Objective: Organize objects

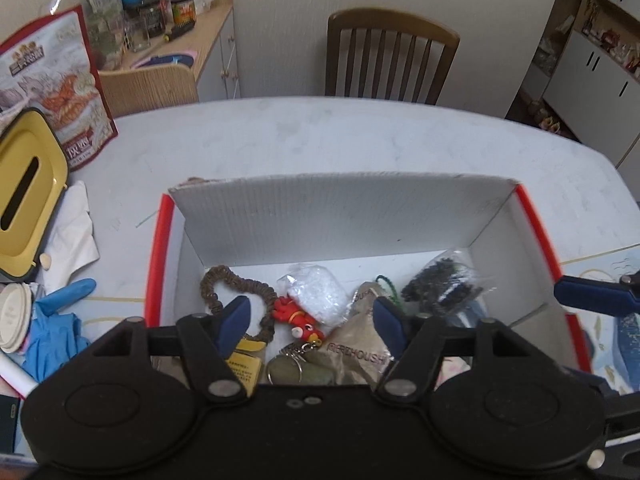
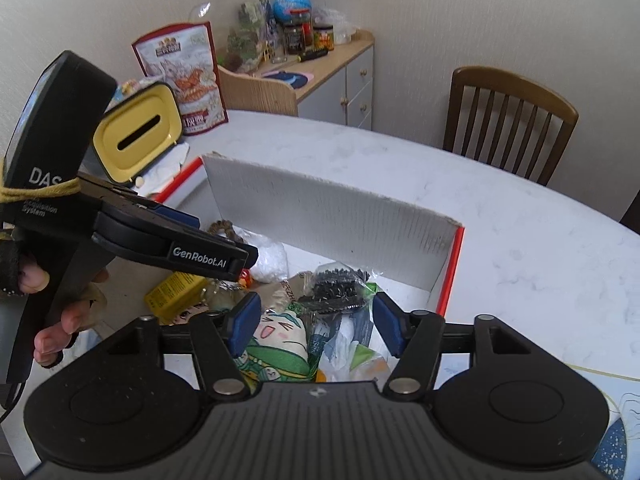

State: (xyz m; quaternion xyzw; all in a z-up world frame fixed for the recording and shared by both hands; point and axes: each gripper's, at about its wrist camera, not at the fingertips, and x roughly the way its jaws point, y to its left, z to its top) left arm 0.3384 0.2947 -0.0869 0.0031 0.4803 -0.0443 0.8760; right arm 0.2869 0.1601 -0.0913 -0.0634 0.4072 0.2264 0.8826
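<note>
Both grippers hang over the box (image 1: 516, 232) with jaws apart and empty: the left gripper (image 1: 312, 320) above a red keychain figure (image 1: 298, 318), the right gripper (image 2: 316, 322) above a cartoon plush (image 2: 276, 344). Inside lie also a brown scrunchie (image 1: 224, 280), a bag of black beads (image 2: 334, 286) and a yellow packet (image 2: 172, 292). This box sits on the white bench (image 1: 320, 140), its long side across the view. At left stands a yellow tissue holder (image 1: 28, 184), beside blue gloves (image 1: 56, 320).

The left gripper (image 1: 312, 324) body hides the near part of the cardboard box (image 1: 344, 216), covering most of the yellow packet (image 1: 244, 364) and the lower keyring (image 1: 286, 366). In the right wrist view, the left gripper blocks the red figurine (image 2: 245, 278) almost wholly. The snack bag's (image 1: 60, 92) print is too blurred to read. The blue glove (image 1: 56, 320) is cut off by the gripper body.
</note>
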